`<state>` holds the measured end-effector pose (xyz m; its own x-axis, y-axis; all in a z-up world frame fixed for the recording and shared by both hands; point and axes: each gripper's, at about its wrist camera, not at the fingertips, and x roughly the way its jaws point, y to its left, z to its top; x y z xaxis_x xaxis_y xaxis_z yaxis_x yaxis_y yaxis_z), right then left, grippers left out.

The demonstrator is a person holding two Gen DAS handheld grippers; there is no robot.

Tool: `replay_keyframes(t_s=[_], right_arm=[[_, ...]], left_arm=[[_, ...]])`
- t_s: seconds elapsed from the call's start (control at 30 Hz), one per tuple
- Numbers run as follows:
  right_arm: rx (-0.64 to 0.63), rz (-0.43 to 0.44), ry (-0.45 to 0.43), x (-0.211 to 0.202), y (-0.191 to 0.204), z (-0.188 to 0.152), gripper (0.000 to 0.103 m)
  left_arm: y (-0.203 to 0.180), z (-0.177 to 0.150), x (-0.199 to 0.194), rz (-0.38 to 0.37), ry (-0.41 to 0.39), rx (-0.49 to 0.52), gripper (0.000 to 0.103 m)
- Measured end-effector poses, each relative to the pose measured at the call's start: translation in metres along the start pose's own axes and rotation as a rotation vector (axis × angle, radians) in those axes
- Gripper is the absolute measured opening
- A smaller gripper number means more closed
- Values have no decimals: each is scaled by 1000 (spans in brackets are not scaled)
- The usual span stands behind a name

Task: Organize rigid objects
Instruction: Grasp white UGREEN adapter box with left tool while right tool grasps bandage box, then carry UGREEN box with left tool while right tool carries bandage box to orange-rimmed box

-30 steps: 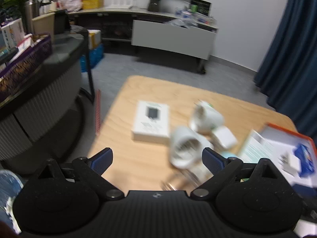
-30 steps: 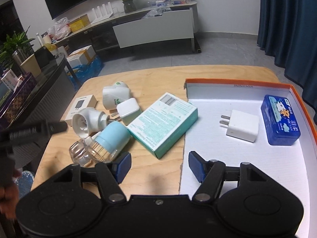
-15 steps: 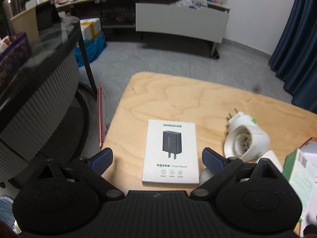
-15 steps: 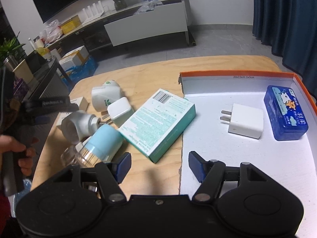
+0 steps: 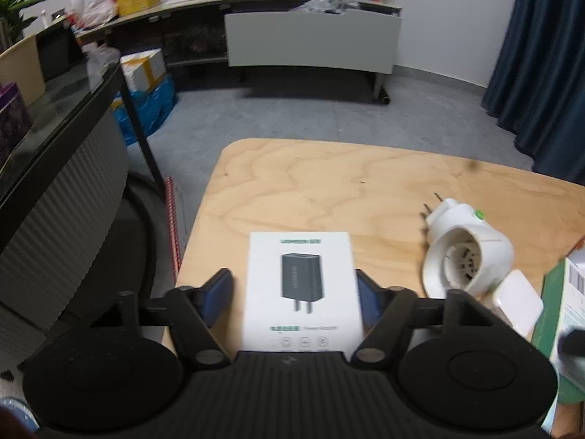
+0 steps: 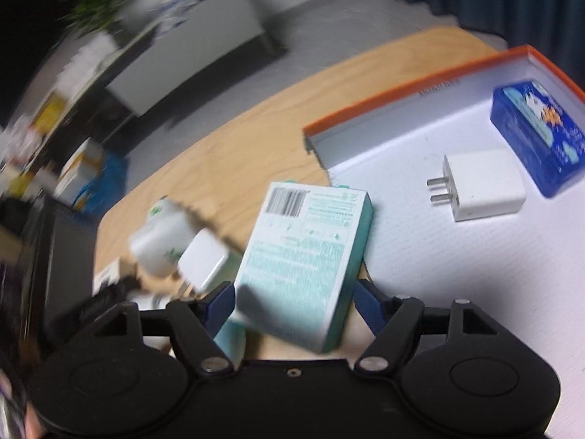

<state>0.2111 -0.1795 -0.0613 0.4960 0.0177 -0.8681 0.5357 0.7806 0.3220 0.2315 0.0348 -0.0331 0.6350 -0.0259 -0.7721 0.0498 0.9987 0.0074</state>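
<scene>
In the left wrist view, a white power-adapter box [image 5: 301, 291] lies flat on the wooden table [image 5: 329, 183] between the fingers of my left gripper [image 5: 295, 301], which is open around it. Whether the pads touch its sides I cannot tell. In the right wrist view, a teal box [image 6: 305, 265] lies between the fingers of my right gripper [image 6: 292, 301], which is open. The box rests partly on the edge of the orange-rimmed white tray [image 6: 402, 98].
A white plug-in device [image 5: 466, 252] and a small white cube [image 5: 517, 305] lie right of the adapter box. In the tray are a white charger [image 6: 482, 183] and a blue tin [image 6: 537, 135]. The table's left edge drops to the floor beside a dark counter [image 5: 55, 168].
My left gripper has moved forward until the adapter box sits between its fingers. My right gripper has moved forward and left so the teal box sits between its fingers.
</scene>
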Motion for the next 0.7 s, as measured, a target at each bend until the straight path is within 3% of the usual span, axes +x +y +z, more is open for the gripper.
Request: replay_keyframes(t_s=[0.1,0.27,0.37,0.47,0.7], right_arm=[[-12,-53,-32,8,10,5,95],[-161,-171,-27,23,37,2,102],[-234,-129,-82,21,36,-5,89],[-283,-70,-103,11,27,-10,85],[-402,7,-169,-23,17,-23,84]], left_arm=[[-4,0,0,-9,-9,39,60],[-1,-3,-2,-20,-31,43,60],[4,-5,-8,-20,-41,33,60],[9,-7,-16,-20,-55,20,60],[9,-11,-39,-30,-100,12,60]])
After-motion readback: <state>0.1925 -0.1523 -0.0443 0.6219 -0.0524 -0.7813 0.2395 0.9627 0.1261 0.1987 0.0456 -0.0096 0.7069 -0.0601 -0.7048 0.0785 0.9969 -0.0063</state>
